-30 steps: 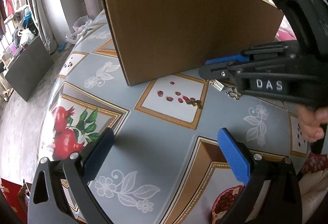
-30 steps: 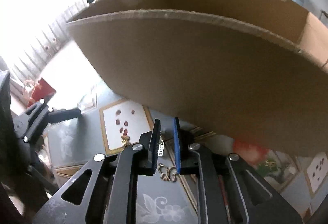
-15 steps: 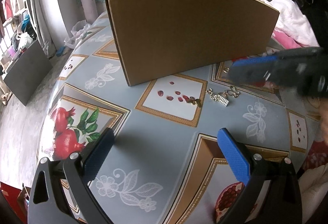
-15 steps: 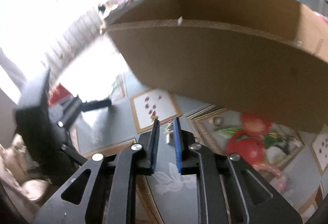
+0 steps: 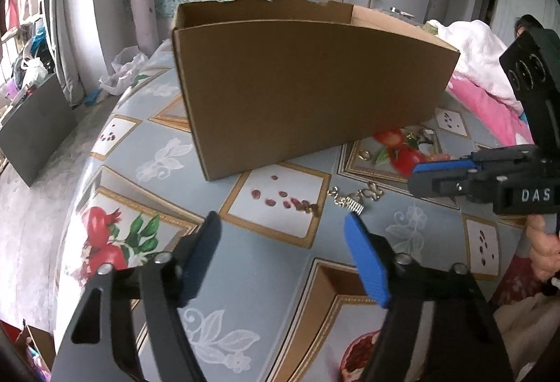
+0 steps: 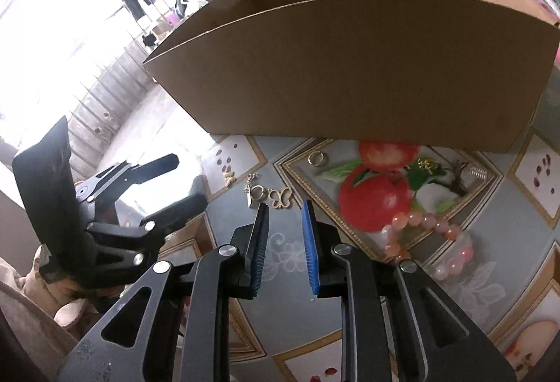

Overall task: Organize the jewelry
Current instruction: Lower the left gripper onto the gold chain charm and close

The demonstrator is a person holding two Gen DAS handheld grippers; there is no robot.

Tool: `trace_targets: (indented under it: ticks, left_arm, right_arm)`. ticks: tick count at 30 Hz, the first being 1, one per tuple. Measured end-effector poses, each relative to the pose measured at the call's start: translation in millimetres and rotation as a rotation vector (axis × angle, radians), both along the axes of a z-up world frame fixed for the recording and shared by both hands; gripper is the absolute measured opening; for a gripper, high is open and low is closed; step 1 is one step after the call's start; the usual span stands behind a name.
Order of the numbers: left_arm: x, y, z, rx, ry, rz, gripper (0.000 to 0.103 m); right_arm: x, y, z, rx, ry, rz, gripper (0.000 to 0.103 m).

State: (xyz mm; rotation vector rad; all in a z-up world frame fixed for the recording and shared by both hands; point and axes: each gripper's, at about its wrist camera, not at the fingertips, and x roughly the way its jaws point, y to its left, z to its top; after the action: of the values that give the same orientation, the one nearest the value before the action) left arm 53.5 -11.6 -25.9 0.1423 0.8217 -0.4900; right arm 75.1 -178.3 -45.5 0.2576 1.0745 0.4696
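Observation:
A gold butterfly piece with a chain and small comb (image 5: 355, 200) (image 6: 276, 197) lies on the patterned tablecloth in front of the open cardboard box (image 5: 308, 91) (image 6: 350, 67). A small gold earring (image 5: 314, 207) (image 6: 229, 177) lies left of it and a gold ring (image 5: 364, 155) (image 6: 316, 158) nearer the box. A pink bead bracelet (image 6: 430, 235) lies to the right. My left gripper (image 5: 283, 230) (image 6: 175, 188) hangs over the cloth, jaws closing, nothing between them. My right gripper (image 6: 284, 217) (image 5: 418, 176) hovers just short of the butterfly piece, jaws narrowly apart and empty.
A gold charm (image 6: 428, 165) and a small silver comb (image 6: 476, 172) lie by the box's right corner. Pink and white bedding (image 5: 479, 74) is piled past the table's right side. A hand (image 5: 546, 252) holds the right gripper's handle. The table edge (image 5: 80, 179) curves away on the left.
The right gripper let go of the butterfly piece, which now lies on the cloth, and drew back to the right. The left jaws have come closer together.

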Motion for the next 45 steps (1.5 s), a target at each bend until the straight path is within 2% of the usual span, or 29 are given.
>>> trace_targets:
  ticks: [4, 10, 15, 23, 26, 32, 38, 45]
  left_arm:
    - [7, -6, -3, 0.003, 0.023, -0.009, 0.052]
    - [5, -12, -1, -0.018, 0.041, -0.056, 0.039]
    - [1, -34, -2, 0.001, 0.04, -0.139, 0.037]
    - [2, -51, -8, 0.037, 0.061, -0.189, 0.037]
    - [1, -55, -9, 0.061, 0.042, -0.19, 0.036]
    - [1, -56, -10, 0.104, 0.01, -0.175, 0.022]
    - [4, -50, -10, 0.101, 0.017, -0.166, 0.004]
    - [3, -43, -8, 0.075, 0.027, -0.148, 0.001]
  right_arm:
    - [-1, -16, -1, 0.003, 0.002, 0.006, 0.02]
    - [-1, -9, 7, -0.004, -0.001, 0.013, 0.02]
    - [-3, -5, 2, 0.007, 0.006, 0.011, 0.02]
    - [-3, -10, 0, 0.015, 0.013, -0.003, 0.02]
    - [-3, -12, -2, 0.018, 0.015, -0.007, 0.02]
    - [-4, -15, -3, 0.022, 0.018, -0.011, 0.02]
    - [-7, -20, -2, 0.021, 0.018, -0.023, 0.02]
    - [-10, -21, 3, 0.018, 0.009, -0.031, 0.02]
